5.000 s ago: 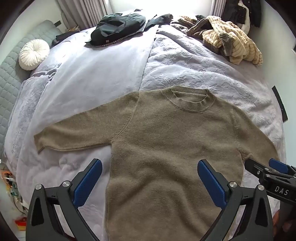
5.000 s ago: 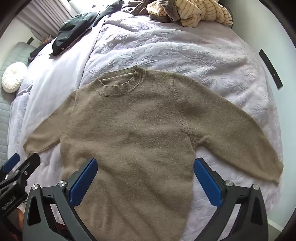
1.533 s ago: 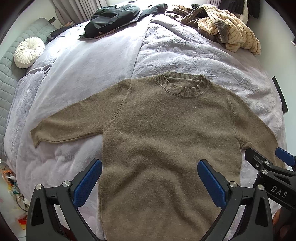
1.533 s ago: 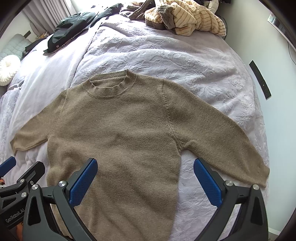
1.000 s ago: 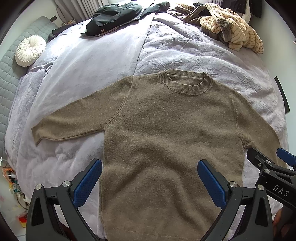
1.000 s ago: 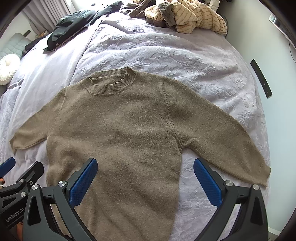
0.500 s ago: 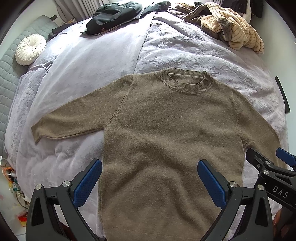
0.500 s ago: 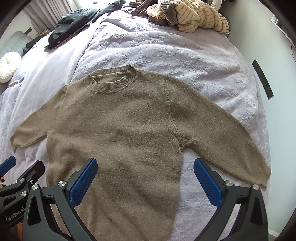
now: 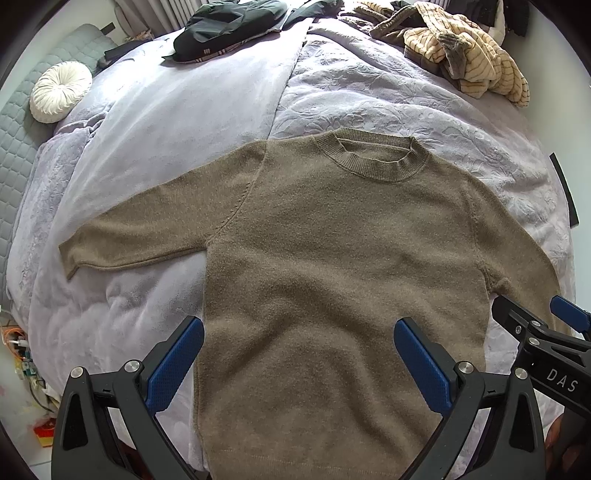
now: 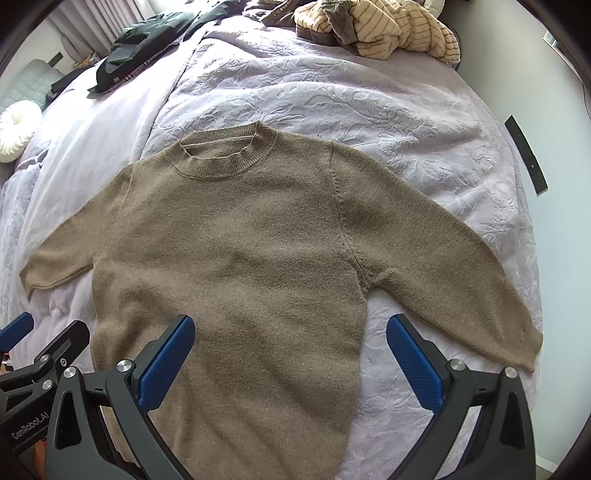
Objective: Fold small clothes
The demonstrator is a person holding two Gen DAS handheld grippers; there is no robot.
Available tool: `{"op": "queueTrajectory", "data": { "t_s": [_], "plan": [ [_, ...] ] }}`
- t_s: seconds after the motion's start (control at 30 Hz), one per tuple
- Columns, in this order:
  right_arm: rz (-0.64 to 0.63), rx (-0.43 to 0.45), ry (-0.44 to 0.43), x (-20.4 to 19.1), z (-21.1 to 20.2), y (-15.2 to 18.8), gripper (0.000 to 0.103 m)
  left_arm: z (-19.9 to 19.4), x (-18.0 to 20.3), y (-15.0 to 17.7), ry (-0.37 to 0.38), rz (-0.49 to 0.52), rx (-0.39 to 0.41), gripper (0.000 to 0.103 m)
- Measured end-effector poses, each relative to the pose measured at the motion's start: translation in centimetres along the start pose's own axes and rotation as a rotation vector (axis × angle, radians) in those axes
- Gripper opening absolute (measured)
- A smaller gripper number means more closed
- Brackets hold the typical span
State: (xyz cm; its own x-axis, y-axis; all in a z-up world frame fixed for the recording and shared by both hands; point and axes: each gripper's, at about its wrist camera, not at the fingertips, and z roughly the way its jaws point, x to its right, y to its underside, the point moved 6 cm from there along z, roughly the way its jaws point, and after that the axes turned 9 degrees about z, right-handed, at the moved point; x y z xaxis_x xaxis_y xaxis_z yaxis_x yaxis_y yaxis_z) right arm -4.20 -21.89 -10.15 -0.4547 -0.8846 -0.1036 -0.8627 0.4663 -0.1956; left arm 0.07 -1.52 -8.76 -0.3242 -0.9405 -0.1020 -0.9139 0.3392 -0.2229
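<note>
Lying flat: sweater (image 9: 332, 266) | left gripper (image 9: 299, 354), right gripper (image 10: 290, 350) both hovering released | right view alone showing right cuff at 4 o'clock

We are seeing one brown sweater (image 9: 332, 266), two claws, one round cushion (image 9: 59, 98), one dark garment (image 9: 229, 22), one striped heap (image 9: 469, 62).

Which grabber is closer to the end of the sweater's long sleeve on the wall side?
The right gripper. That sleeve's cuff lies just beyond its outer finger, while the left gripper hovers over the sweater, toward the other sleeve.
</note>
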Motion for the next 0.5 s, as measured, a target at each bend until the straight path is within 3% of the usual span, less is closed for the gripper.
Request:
{"op": "queueTrajectory", "data": {
  "t_s": [0.5],
  "plan": [
    [0.003, -0.016, -0.009, -0.19, 0.49, 0.04, 0.103, 0.26, 0.19, -0.03, 0.01, 0.008, -0.002, 0.103]
  ]
}}
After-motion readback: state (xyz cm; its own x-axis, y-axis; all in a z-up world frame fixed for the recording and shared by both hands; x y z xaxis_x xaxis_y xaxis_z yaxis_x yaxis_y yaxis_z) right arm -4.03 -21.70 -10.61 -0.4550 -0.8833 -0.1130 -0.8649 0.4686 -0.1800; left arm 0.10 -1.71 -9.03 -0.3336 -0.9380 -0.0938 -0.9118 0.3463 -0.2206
